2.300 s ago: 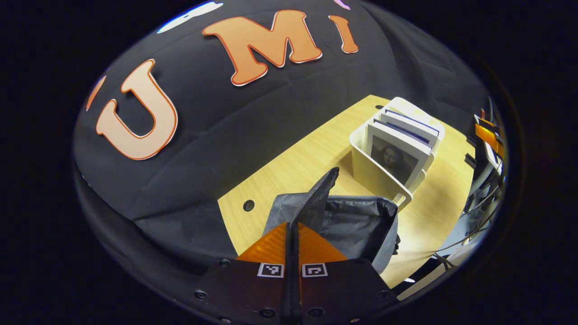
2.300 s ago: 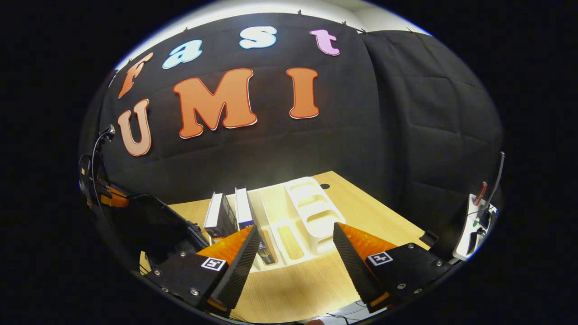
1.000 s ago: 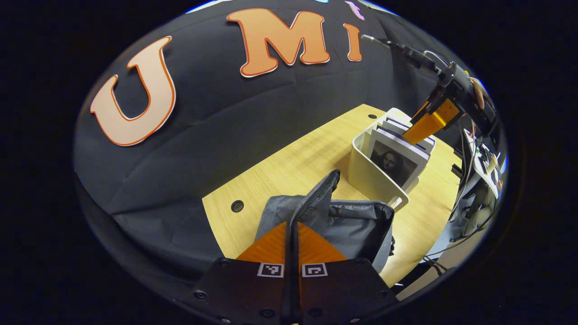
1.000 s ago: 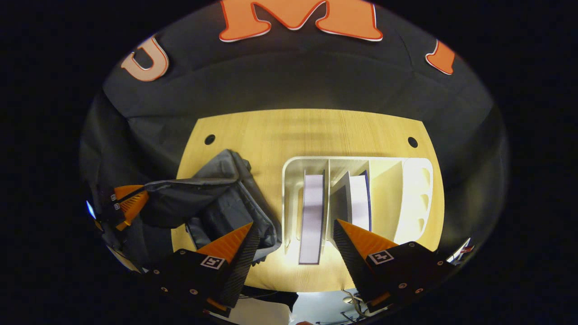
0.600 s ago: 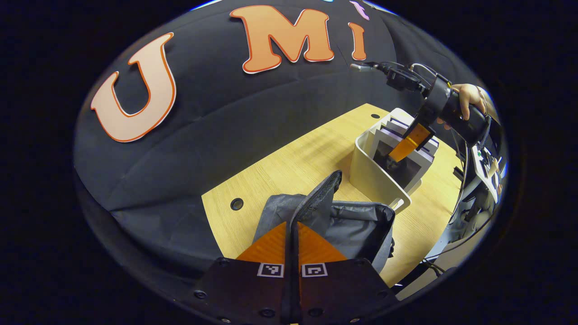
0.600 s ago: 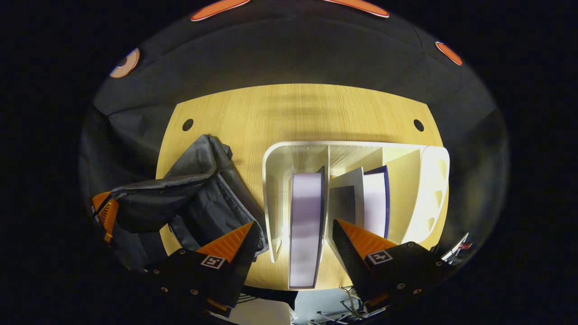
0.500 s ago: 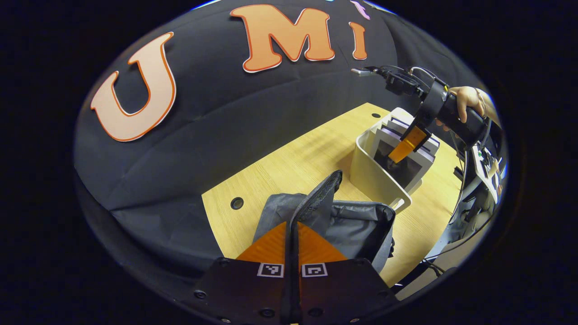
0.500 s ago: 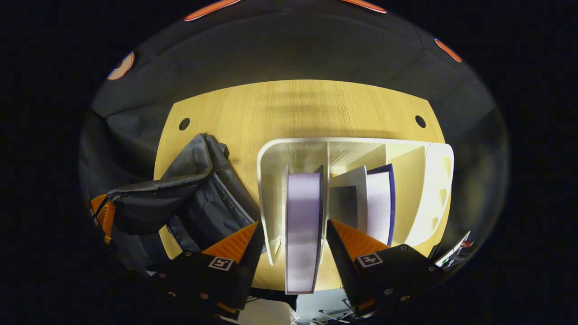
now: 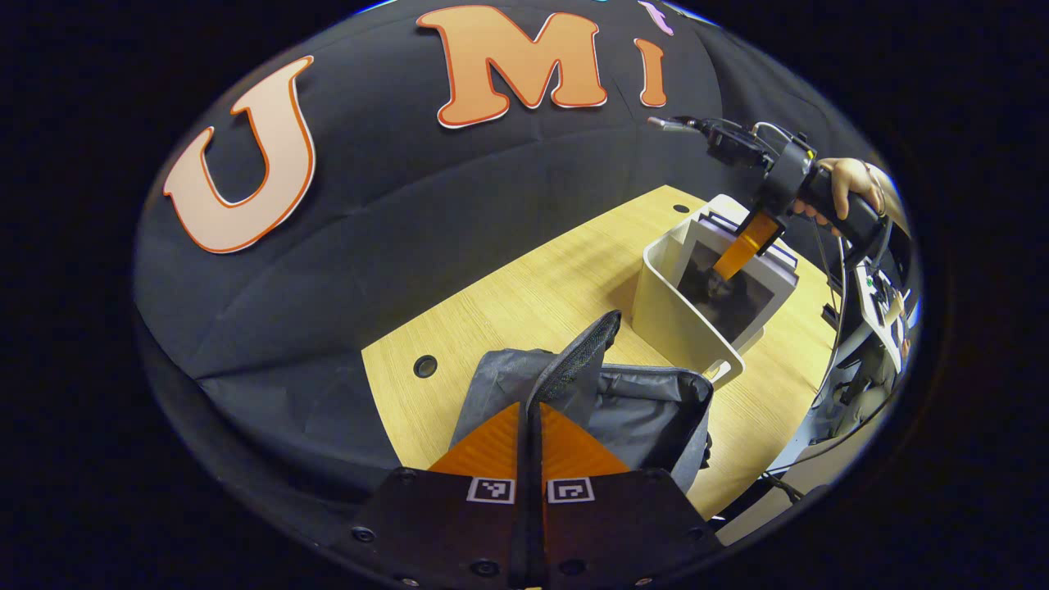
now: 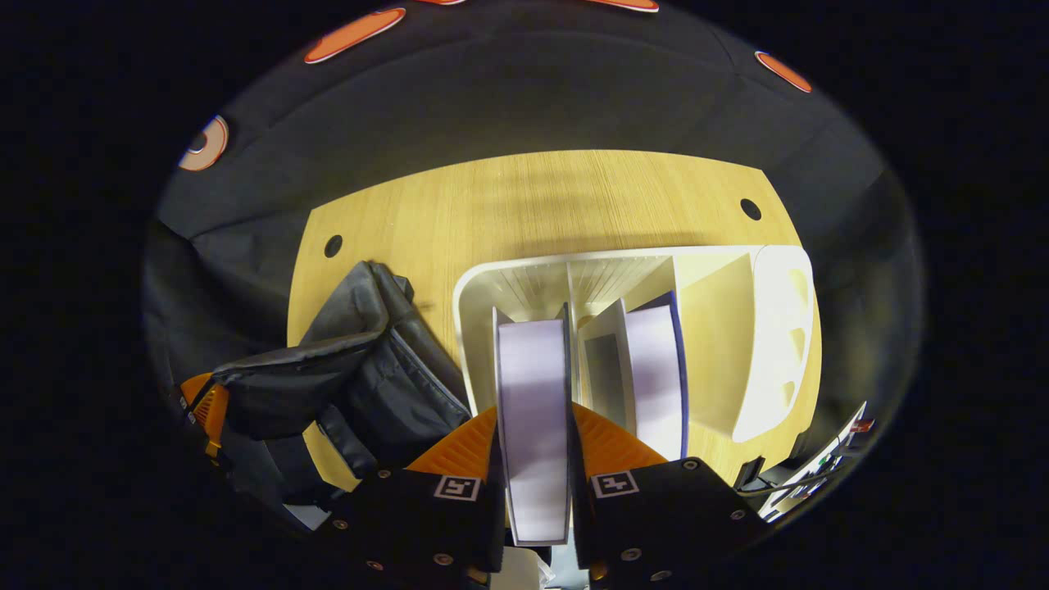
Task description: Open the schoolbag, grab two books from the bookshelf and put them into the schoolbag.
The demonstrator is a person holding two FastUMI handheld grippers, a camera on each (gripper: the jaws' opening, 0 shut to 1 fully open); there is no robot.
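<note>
In the left gripper view, your left gripper (image 9: pixel 531 426) is pinched all the way closed on a black mesh strip of the schoolbag (image 9: pixel 623 410), holding that edge up so the gray bag gapes open on the wooden table (image 9: pixel 524 303). Just past the bag sits the white bookshelf (image 9: pixel 680 315), near the table's right end. Farther off you can see your right gripper (image 9: pixel 737 250) coming down onto the front book (image 9: pixel 733 287) in that shelf, with your hand (image 9: pixel 848 184) wrapped around its handle behind it.

In the right gripper view, you're looking almost straight down. Both fingers of the right gripper (image 10: pixel 533 451) are squeezed against the two covers of the book (image 10: pixel 531 410), which stands in the leftmost slot of the bookshelf (image 10: pixel 770 344). A second book (image 10: pixel 651 373) leans in the next slot to the right, and the slots beyond it have nothing in them. The schoolbag (image 10: pixel 369 377) is slumped just beside the shelf's left wall, and at the far left the left gripper (image 10: pixel 205 406) has hold of the bag's edge. The table (image 10: pixel 508 205) runs back to the black cloth wall.
</note>
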